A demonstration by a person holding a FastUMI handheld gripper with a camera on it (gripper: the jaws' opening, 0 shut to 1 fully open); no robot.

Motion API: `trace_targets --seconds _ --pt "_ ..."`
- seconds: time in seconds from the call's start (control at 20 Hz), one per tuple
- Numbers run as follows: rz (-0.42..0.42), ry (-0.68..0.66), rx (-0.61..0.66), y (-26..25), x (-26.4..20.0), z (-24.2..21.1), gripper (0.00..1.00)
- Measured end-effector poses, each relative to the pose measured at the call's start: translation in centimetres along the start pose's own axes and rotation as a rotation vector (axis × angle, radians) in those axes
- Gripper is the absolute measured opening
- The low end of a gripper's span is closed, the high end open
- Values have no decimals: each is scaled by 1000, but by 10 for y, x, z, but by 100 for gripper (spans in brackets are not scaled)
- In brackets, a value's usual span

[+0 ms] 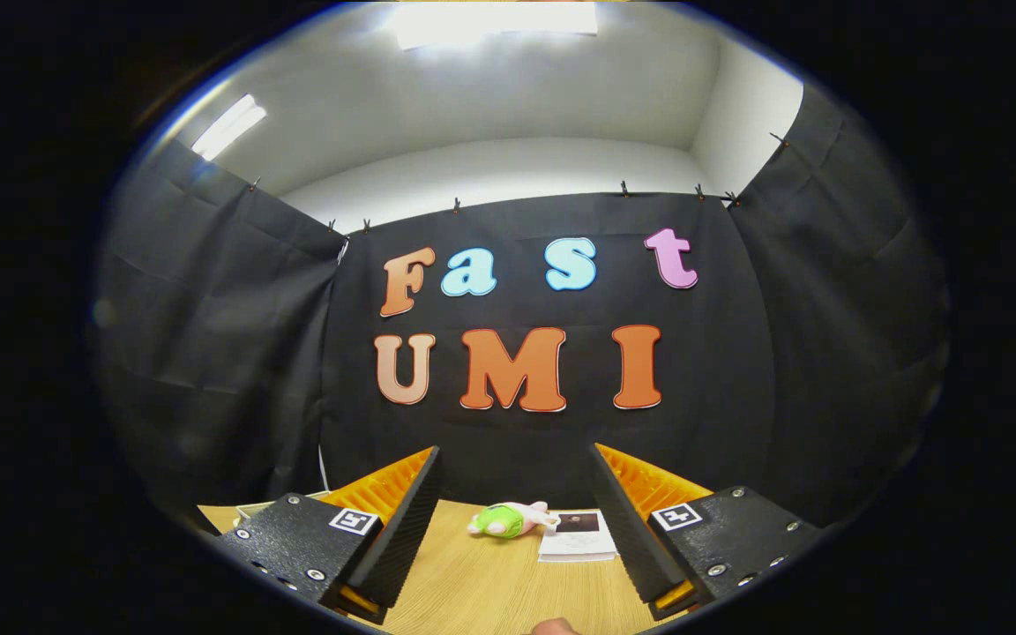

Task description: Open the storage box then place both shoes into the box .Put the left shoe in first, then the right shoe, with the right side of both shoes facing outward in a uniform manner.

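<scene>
Beyond the claw, on the far part of the wooden surface, lie a small green-and-pink plush toy and, just to its right, a white printed sheet. Your claw stands wide, its two fingers well apart and gripping nothing; the toy sits between them but farther off. You hold it raised and nearly level, aimed at the far cloth wall more than at the surface. A fingertip shows at the near edge of the surface, between the fingers. A pale flat edge peeks out left of the left finger; what it belongs to cannot be told.

Neither the storage box nor the shoes can be placed from this pose, so the stage of the task is unsettled: it fits equally a moment with the box yet to be opened and one with both shoes stowed. To work well, tip the claw downward until the box and shoes come ahead of the fingers, and keep them apart while you look.
</scene>
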State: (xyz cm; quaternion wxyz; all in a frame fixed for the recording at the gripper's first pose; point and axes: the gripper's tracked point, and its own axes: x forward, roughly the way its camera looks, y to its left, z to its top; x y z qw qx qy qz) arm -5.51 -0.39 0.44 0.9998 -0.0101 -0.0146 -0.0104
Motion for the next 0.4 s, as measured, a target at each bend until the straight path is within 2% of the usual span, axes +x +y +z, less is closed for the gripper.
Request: trace_targets --seconds 0.4 --pt "16 4 13 5 5 -3 97"
